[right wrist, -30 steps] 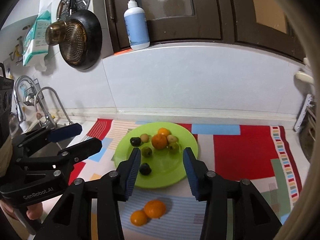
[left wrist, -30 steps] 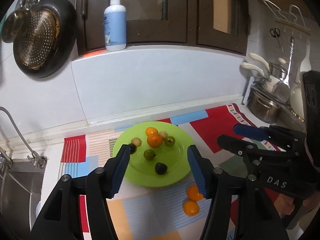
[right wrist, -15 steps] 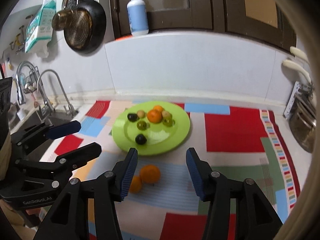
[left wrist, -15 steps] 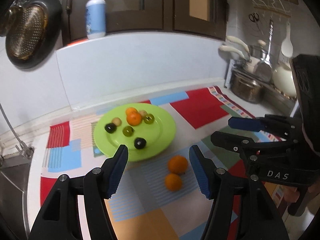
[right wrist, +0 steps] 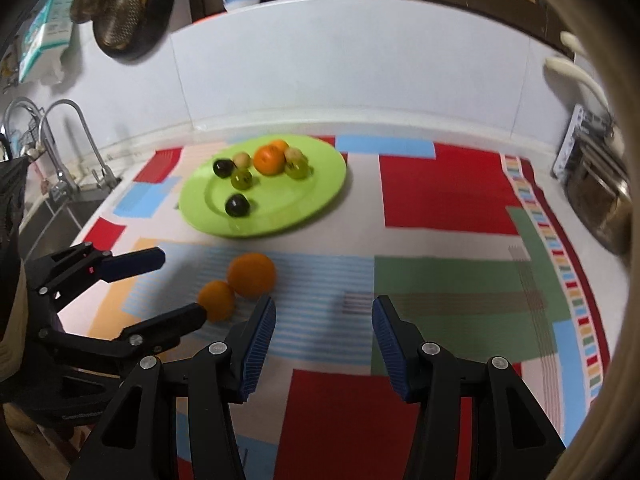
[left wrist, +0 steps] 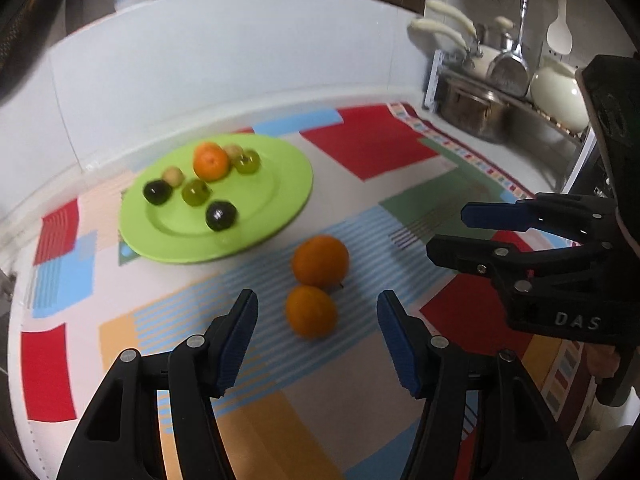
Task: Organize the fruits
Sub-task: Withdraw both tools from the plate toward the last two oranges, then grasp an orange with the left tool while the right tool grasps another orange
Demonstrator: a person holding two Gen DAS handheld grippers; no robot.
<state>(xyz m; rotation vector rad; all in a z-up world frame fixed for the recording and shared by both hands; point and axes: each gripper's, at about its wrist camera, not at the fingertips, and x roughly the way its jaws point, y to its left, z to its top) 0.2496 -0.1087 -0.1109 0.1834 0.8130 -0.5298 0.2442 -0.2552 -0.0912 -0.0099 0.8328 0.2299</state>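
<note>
While both of your grippers hang above the patchwork mat point(left wrist: 372, 148), nothing is gripped: the left gripper point(left wrist: 316, 336) has its jaws spread wide and empty, and so does the right gripper point(right wrist: 323, 334).

Two oranges sit off the plate, touching each other on the blue-striped patch of the mat. From the left wrist view, the smaller orange point(left wrist: 311, 311) lies framed between your left fingers, a little ahead of the tips, with the larger orange point(left wrist: 320, 261) just behind it. That framing suggests you are lining the left gripper up on the smaller one first; the spread looks wider than the fruit, so it should pass around it.

Green plate point(left wrist: 288, 184) lies beyond the pair, near the backsplash. It carries a mandarin point(left wrist: 211, 163), two green fruits, two dark ones and a couple of small pale ones, clustered toward its far side. The near part is bare, likely the room left for the loose oranges.

Your right gripper points at bare mat to the right of the oranges, seemingly held clear so it does not crowd the left.

Watch: the oranges touch, so closing on the smaller may nudge the larger into a roll. Frames are blurred around the plate
</note>
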